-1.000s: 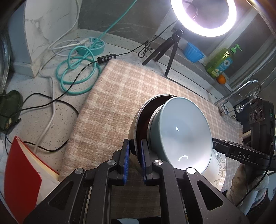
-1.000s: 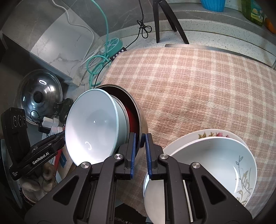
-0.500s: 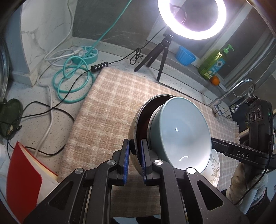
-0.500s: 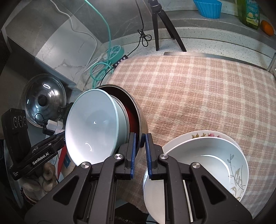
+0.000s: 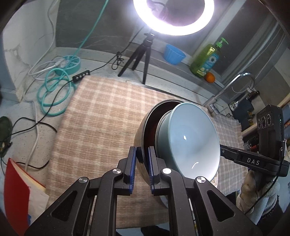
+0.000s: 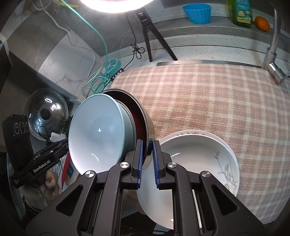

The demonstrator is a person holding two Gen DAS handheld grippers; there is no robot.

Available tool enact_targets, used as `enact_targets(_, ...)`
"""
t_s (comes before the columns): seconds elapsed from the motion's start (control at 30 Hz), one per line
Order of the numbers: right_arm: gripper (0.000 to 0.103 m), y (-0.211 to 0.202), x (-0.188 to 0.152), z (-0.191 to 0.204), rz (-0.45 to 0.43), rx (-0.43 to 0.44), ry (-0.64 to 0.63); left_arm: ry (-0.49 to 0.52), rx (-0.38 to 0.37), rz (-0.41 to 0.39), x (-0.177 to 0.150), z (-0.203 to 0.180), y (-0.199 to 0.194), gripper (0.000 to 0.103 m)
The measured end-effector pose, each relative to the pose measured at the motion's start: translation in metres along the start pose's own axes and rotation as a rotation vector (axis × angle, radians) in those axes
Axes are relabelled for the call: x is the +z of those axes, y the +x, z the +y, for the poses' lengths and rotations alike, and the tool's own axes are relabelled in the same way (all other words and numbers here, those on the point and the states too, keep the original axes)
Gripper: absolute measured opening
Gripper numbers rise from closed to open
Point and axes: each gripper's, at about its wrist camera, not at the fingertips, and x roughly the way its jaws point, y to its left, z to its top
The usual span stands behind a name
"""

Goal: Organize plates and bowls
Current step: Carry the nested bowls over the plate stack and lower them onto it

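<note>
Both claws are gripping the same stack, lifted off the desk and tipped on edge. Left claw (image 5: 142, 158) is pinching the rim of the steel bowl (image 5: 139, 127), one blue pad outside the wall, one inside. Right claw (image 6: 147, 154) is pinching the opposite rim of that steel bowl (image 6: 149, 127) the same way. Jaws on both are nearly closed, only the bowl wall between them.

The light blue bowl (image 5: 192, 141) is sitting nested inside the steel bowl, mouth facing sideways toward the right claw's camera; in the right wrist view its inside (image 6: 96, 132) is facing the lens. A dark red inner layer (image 6: 138, 125) is showing between the two; cannot tell whether it is lining or a separate dish.

White floral plates (image 6: 199, 163) are lying stacked on the checked cloth (image 6: 208, 94) just below and right of the right claw, under the tipped stack's edge.

Background: ring light on tripod (image 5: 174, 16), blue cup (image 5: 174, 54), green soap bottle (image 5: 206, 59), orange (image 5: 209, 77), faucet (image 5: 233, 85), teal cable coil (image 5: 54, 90), pot lid (image 6: 46, 113), red book (image 5: 16, 196).
</note>
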Motion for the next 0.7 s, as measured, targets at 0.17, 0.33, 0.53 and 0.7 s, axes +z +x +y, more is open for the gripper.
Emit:
enact_targets(0.17,0.012,-0.015,-0.009,-0.016,-0.016,-0.014,0.037,0.036,-0.029,0.019,-0.002,-0.019,0.007,0.009)
enact_targets(0.33,0.012,-0.03,-0.022,-0.036,-0.023,-0.031,0.076,0.069,-0.055,0.047,-0.006,-0.038,0.017,0.01)
enact_targets(0.53,0.012,-0.044,-0.039,-0.058,-0.026,-0.05,0.12,0.093,-0.078,0.086,-0.014,-0.056,0.028,0.01)
enact_targets(0.7,0.012,-0.051,-0.049,-0.073,-0.024,-0.063,0.149,0.102,-0.09,0.112,-0.022,-0.066,0.036,0.01)
